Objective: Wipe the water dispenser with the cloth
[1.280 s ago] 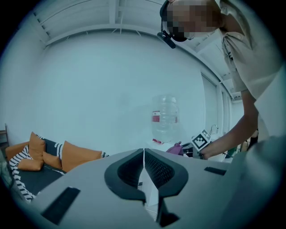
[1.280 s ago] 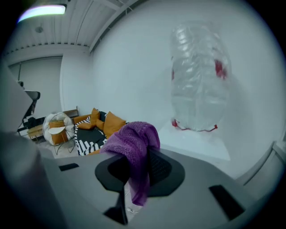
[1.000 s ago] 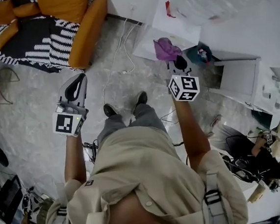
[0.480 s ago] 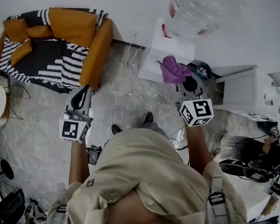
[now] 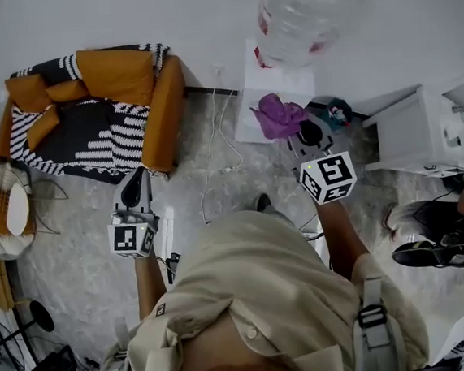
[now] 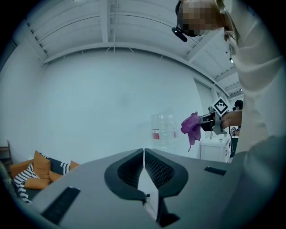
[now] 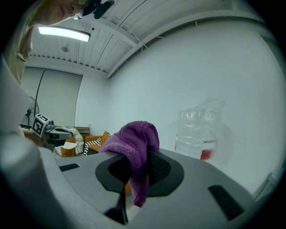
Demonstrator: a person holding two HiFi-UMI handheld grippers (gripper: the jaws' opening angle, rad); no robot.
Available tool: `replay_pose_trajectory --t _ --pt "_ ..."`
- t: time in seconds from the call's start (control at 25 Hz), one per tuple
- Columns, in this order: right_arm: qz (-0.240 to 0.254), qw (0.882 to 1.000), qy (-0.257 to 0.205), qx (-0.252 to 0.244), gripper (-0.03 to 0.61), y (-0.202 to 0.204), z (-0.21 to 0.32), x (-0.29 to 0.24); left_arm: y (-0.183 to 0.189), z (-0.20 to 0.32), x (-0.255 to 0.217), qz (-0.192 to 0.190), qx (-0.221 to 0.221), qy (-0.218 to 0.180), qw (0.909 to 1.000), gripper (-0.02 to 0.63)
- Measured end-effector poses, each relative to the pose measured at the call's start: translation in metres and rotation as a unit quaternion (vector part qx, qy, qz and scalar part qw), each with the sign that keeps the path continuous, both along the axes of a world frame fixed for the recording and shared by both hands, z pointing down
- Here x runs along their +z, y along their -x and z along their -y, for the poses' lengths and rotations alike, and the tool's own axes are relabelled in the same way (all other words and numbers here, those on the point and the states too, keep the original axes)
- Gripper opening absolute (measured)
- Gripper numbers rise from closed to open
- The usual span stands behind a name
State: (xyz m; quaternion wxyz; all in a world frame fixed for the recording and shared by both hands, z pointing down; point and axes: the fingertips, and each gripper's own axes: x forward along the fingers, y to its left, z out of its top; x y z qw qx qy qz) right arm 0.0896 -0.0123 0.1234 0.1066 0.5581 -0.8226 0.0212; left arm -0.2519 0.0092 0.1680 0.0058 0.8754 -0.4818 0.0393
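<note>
Floor (image 5: 82,236): grey marbled stone, seen from steeply above in the head view.

Armchair (image 5: 102,111): orange, draped with a black-and-white striped throw; stands against the white wall, well to the left of the water dispenser.

Water dispenser (image 5: 280,76): white body with a large clear bottle (image 5: 305,10) upside down on top, red label near the neck; stands against the wall, ahead of the right gripper. Appears as a pale bottle in the left gripper view (image 6: 163,129) and the right gripper view (image 7: 196,134).

White cabinet (image 5: 407,135): open-fronted, just right of the dispenser.

Wicker seat (image 5: 2,211): round, at the far left edge, near the armchair.

Right gripper (image 5: 298,129): held forward and close to the dispenser's front, marker cube toward the person; jaws pinch the cloth between them (image 7: 138,165).

Left gripper (image 5: 138,181): held lower and well apart from the dispenser, over bare floor beside the armchair; jaws pressed together with nothing between them (image 6: 143,152).

Cloth (image 5: 277,117): purple terry, bunched over the right gripper's jaw tips and hanging down between them (image 7: 134,143); in the left gripper view (image 6: 191,127) hangs in the air just right of the bottle, a gap between the two.

Cable (image 5: 212,146): thin and white, trails across the floor from the wall between armchair and dispenser.
</note>
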Motion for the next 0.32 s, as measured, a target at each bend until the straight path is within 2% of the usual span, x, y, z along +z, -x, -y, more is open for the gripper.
replay_pose_trajectory --t 0.32 --pt "-0.001 1.000 0.002 0.002 0.064 -0.0052 -0.0085 0.0001 -0.0098 -0.0050 -0.0075 0.000 0.007 -0.012 0.9999 0.025"
